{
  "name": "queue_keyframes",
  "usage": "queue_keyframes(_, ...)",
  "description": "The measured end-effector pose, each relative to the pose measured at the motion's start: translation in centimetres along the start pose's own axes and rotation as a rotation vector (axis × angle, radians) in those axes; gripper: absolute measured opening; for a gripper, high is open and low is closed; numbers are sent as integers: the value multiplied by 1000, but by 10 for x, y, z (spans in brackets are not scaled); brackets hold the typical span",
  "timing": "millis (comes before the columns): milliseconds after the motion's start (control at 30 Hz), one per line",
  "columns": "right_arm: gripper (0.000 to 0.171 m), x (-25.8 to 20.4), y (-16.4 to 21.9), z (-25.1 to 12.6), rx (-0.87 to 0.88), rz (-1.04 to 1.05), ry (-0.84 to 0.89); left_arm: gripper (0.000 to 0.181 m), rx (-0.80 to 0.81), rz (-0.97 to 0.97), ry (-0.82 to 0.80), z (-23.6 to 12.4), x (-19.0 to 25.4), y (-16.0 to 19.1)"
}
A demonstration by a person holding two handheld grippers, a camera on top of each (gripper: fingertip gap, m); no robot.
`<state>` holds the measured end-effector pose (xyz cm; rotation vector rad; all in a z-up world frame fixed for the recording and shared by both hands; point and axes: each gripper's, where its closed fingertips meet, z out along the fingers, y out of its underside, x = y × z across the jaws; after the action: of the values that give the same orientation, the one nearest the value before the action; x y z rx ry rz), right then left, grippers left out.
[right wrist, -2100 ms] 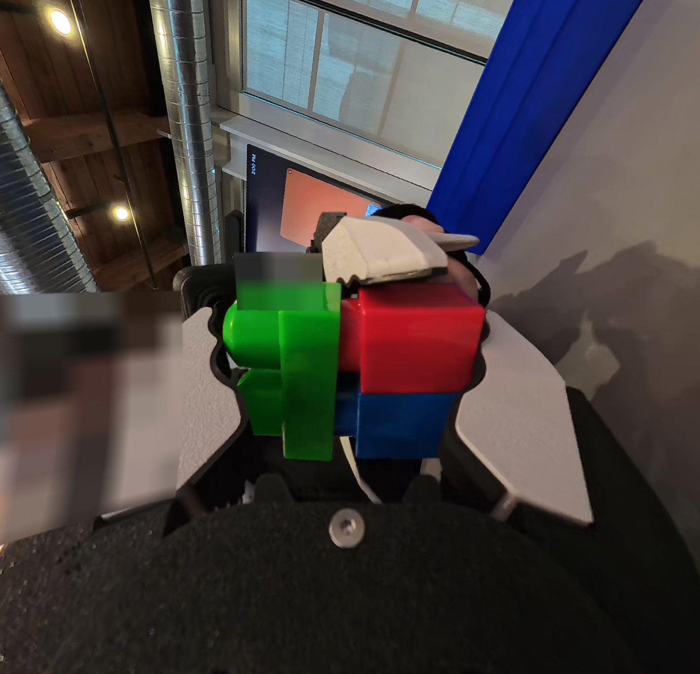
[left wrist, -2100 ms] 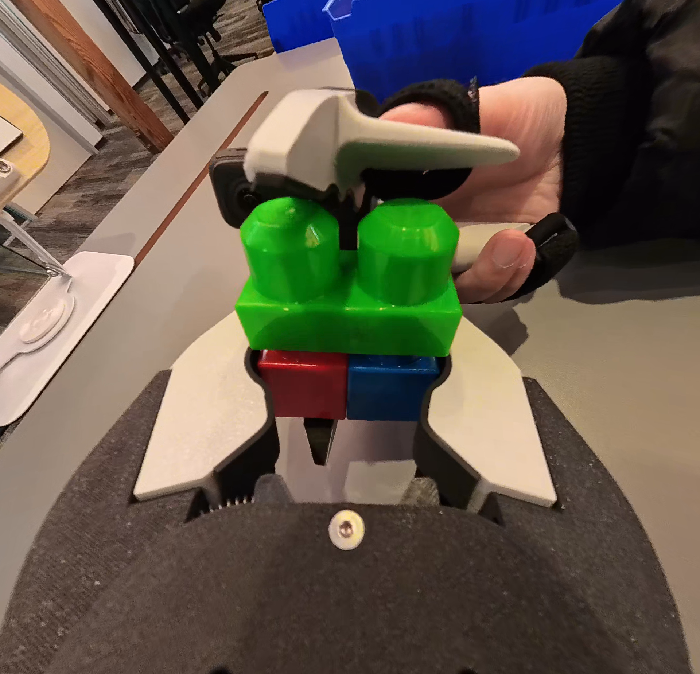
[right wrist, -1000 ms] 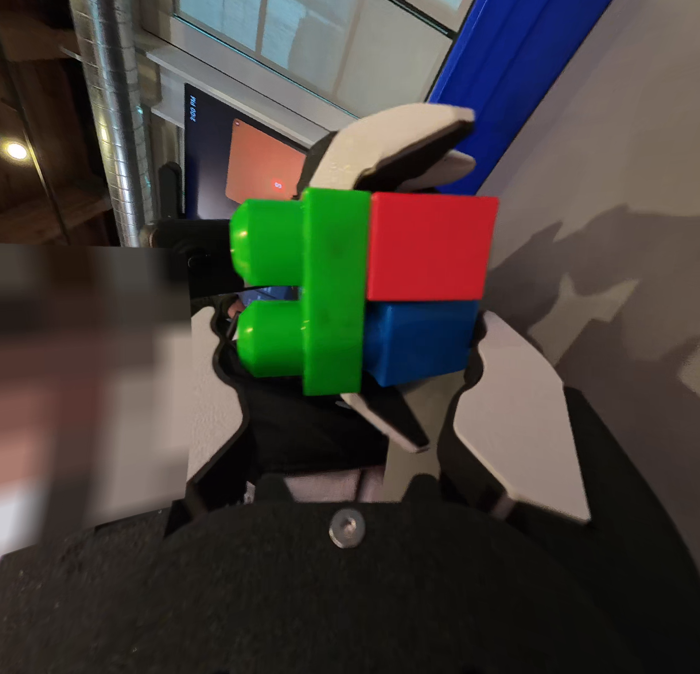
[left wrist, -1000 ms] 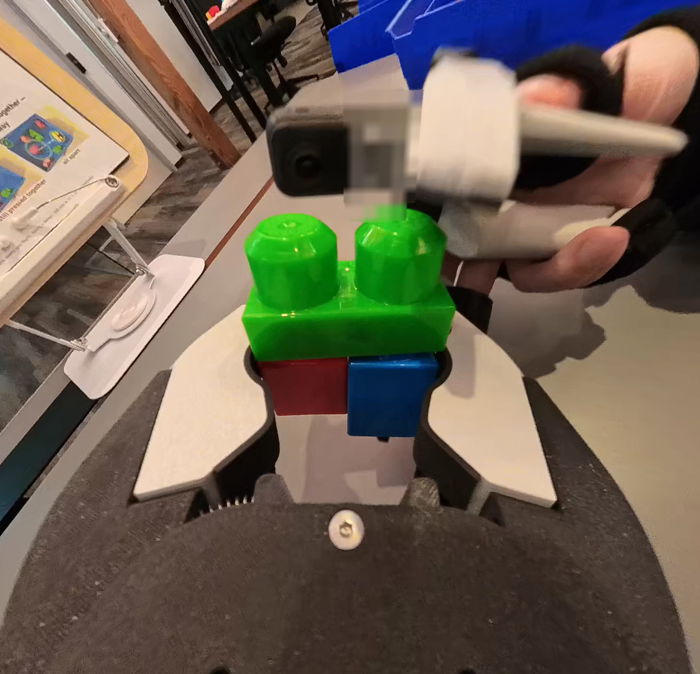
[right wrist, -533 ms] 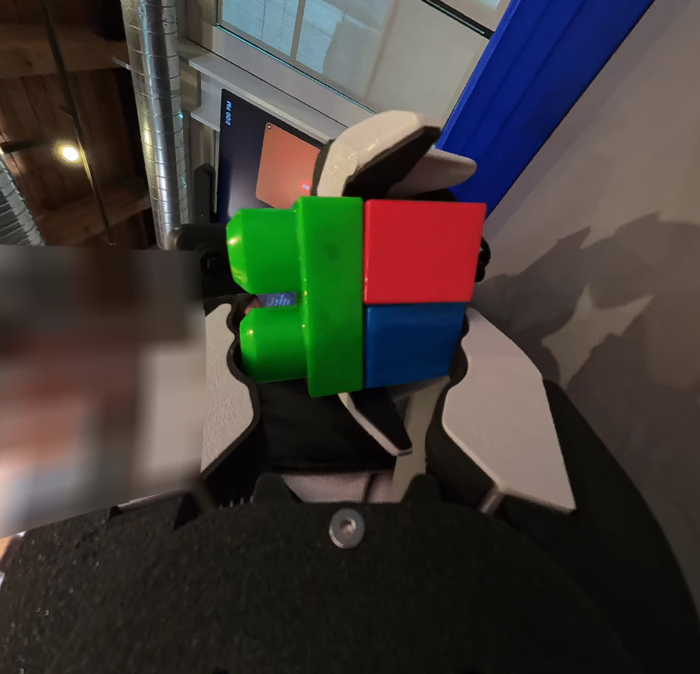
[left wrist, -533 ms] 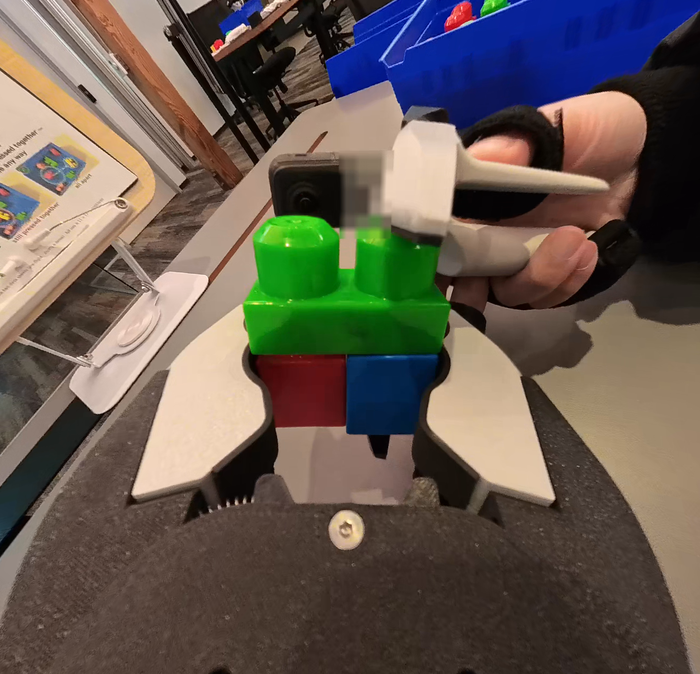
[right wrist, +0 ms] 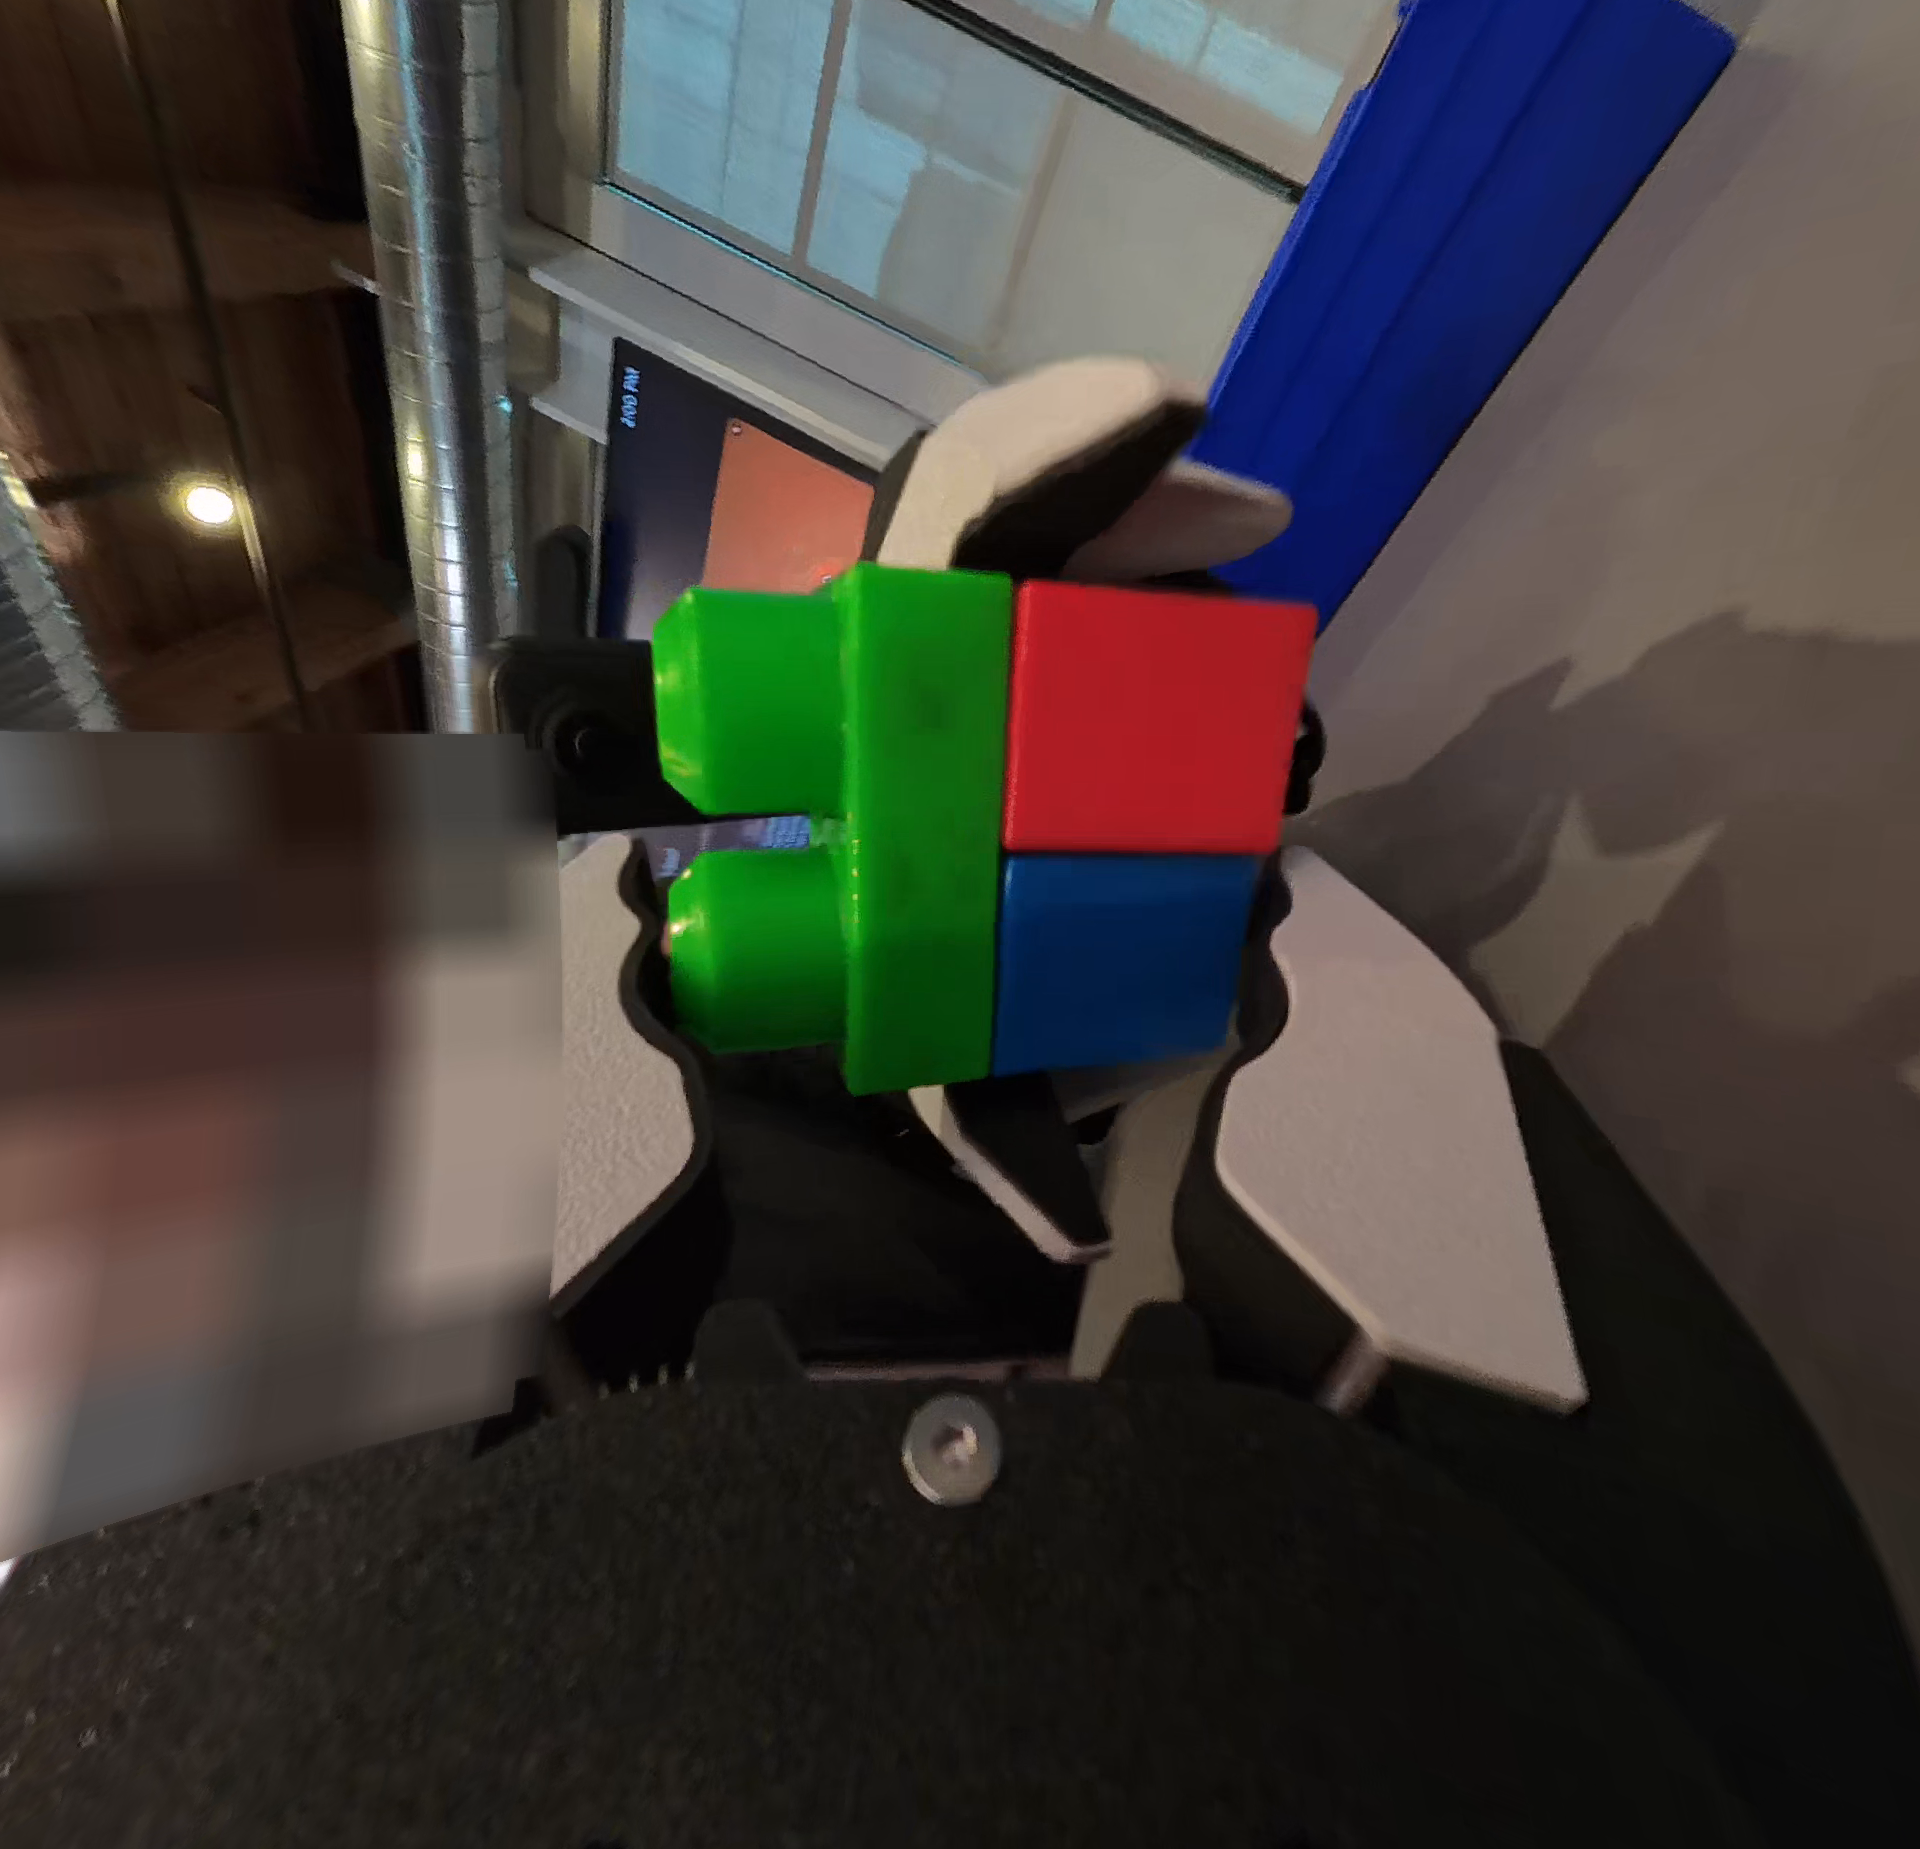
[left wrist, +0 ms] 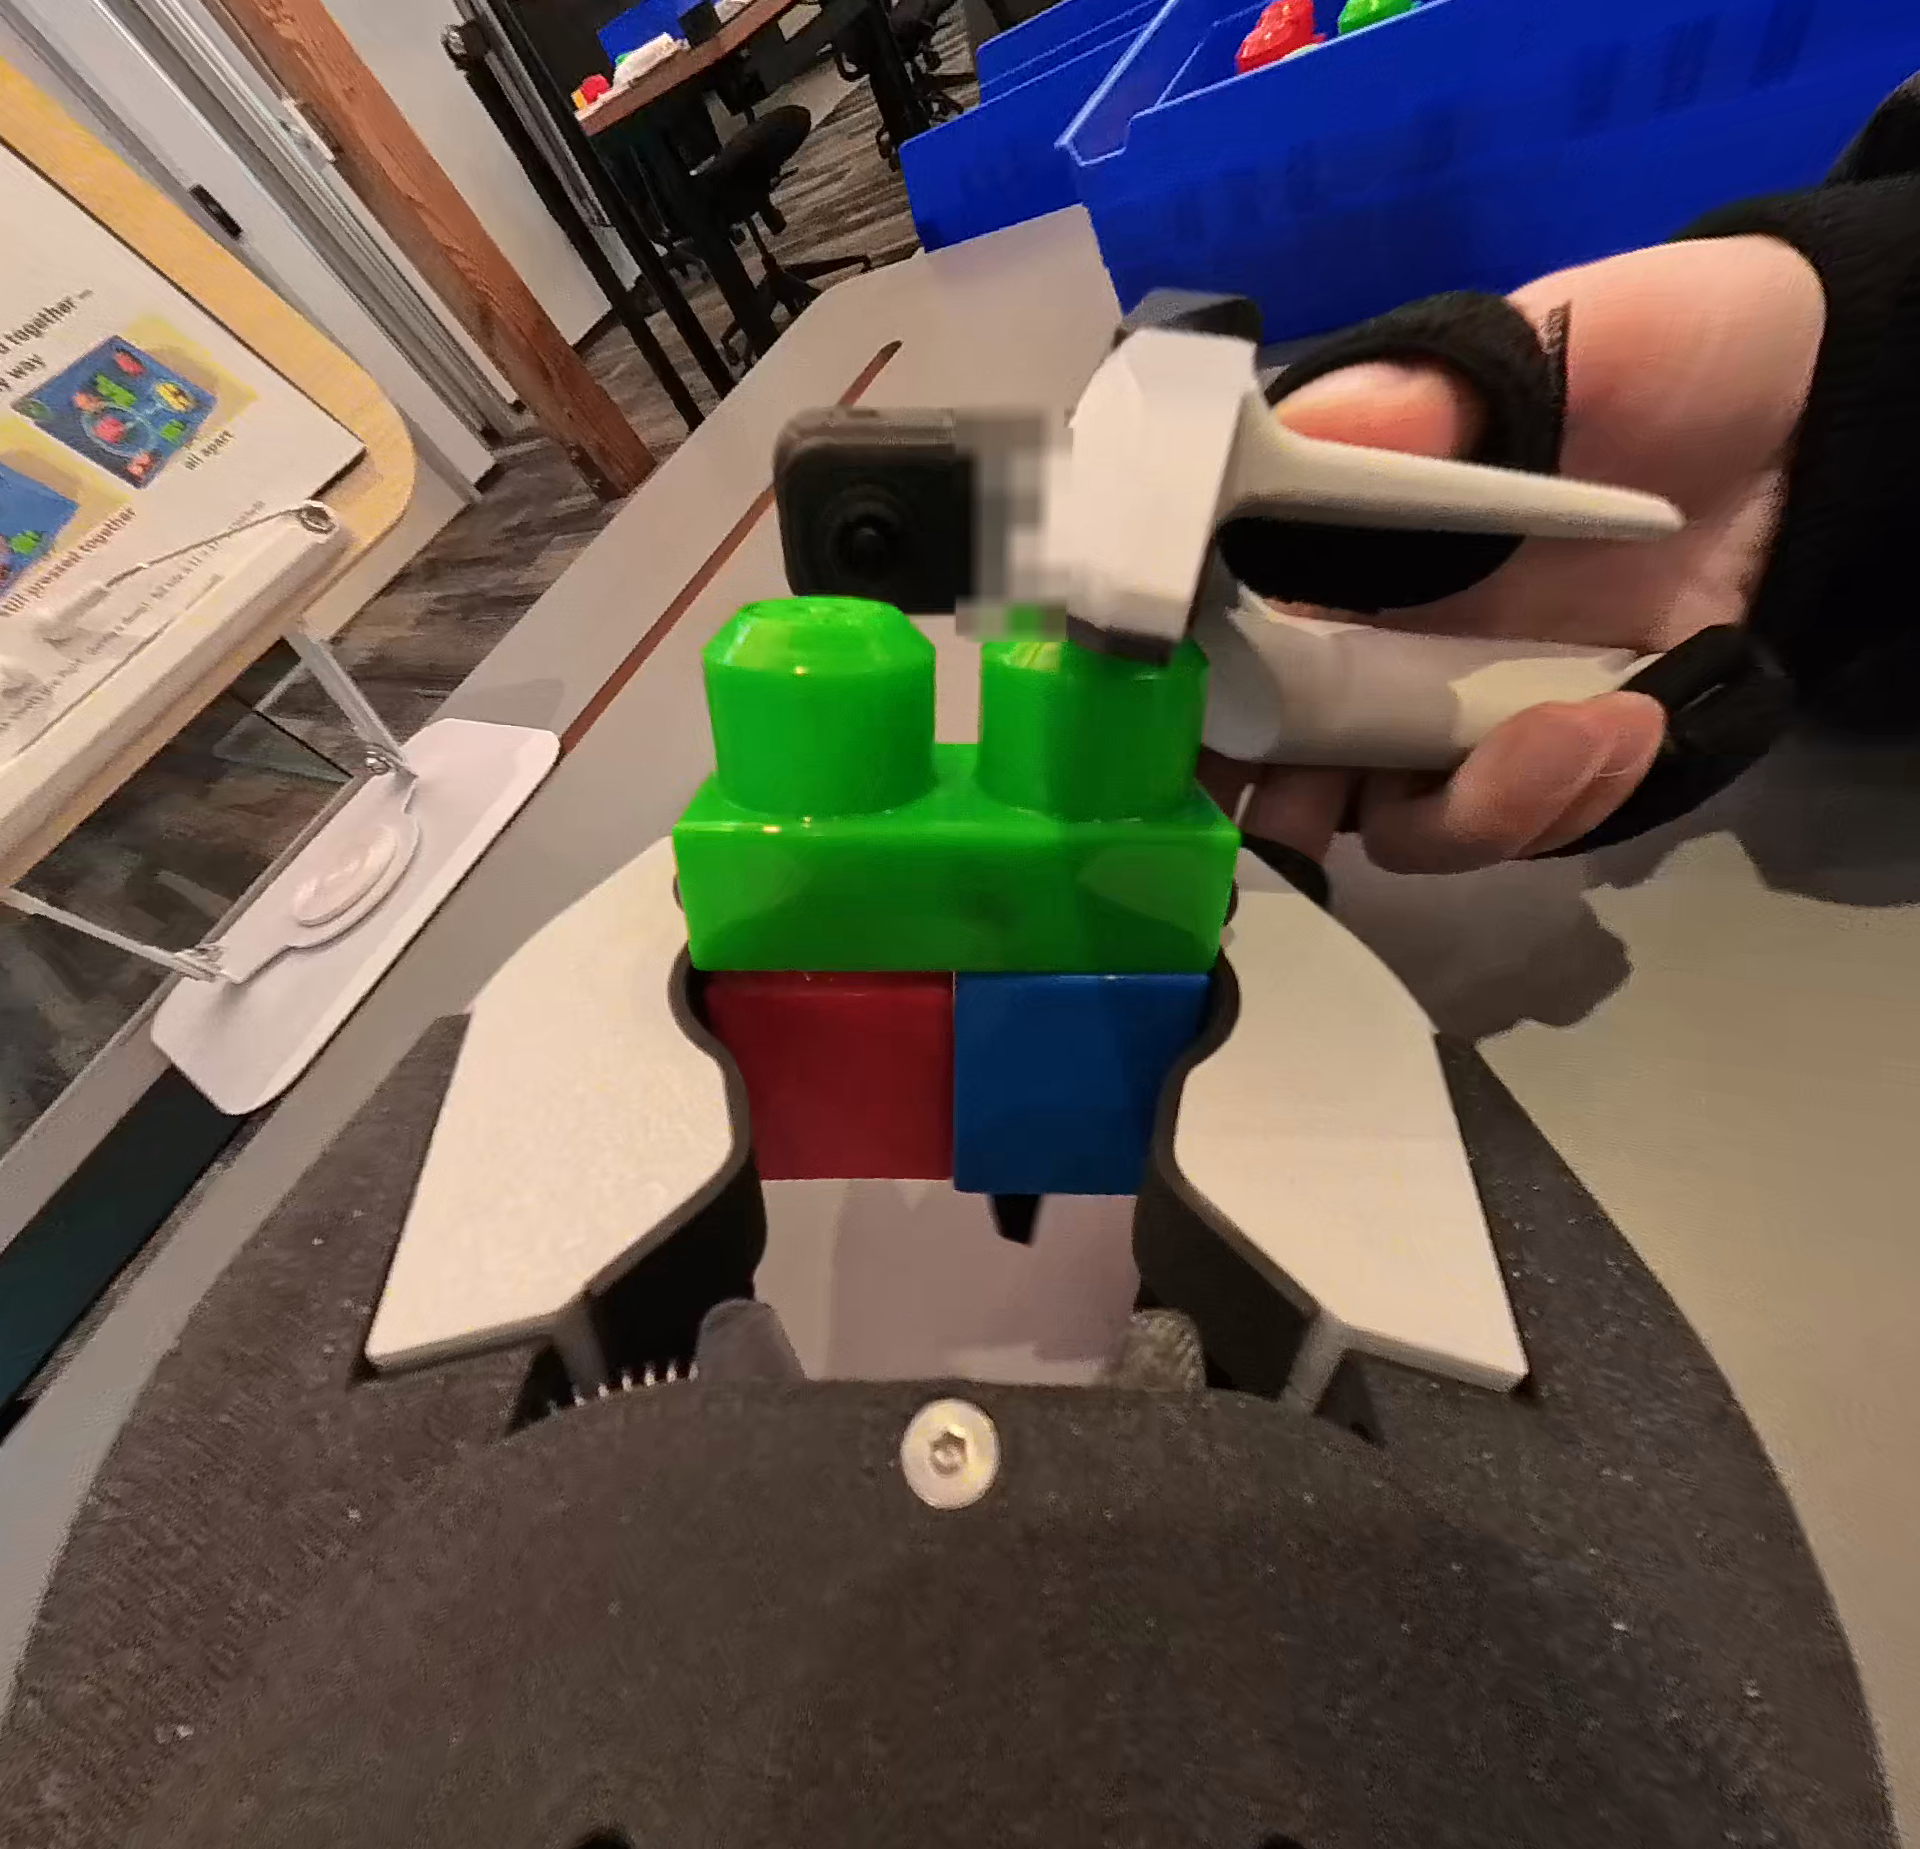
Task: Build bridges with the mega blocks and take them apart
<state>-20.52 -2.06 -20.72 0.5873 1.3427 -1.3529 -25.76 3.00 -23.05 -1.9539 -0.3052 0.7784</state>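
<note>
While the left gripper [left wrist: 956, 1072] squeezes the little red plastic block [left wrist: 831, 1072] and blue one [left wrist: 1070, 1082], the right gripper [right wrist: 935, 978] has come back around the shiny green two-bump block [left wrist: 956, 864] on top (not quite pinching yet), ready to pull.

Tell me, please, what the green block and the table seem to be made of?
The green block looks like glossy moulded plastic: its rounded studs carry bright highlights and the colour is uniform. The table looks like a matte grey laminate or painted board: it takes soft shadows and shows no glare or grain. What lies beneath its surface cannot be told.
</note>
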Motion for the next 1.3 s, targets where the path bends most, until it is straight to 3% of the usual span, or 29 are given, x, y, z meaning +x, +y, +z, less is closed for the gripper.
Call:
queue_keyframes(200, 134, 3, -10, -7, 56, -28, 17, 89, 83, -63, 99, -2, 15, -15)
queue_keyframes(300, 128, -15, -2, 2, 17, 14, -126, 89, 71, -48, 147, 3, 28, -13)
queue_keyframes(1000, 120, -15, 7, 10, -53, 5, -107, 90, 113, 8, 140, 1, 33, -16)
queue_keyframes(1100, 116, -11, 5, 3, -51, -61, -21, 89, 96, 37, 122, 1, 32, -16)
queue_keyframes(1200, 104, -13, -4, -6, 6, -22, -43, 90, 100, 27, 134, 0, 32, -18)
queue_keyframes(1300, 104, -10, -3, -8, -6, -11, -23, 89, 79, 25, 154, 1, 34, -13)
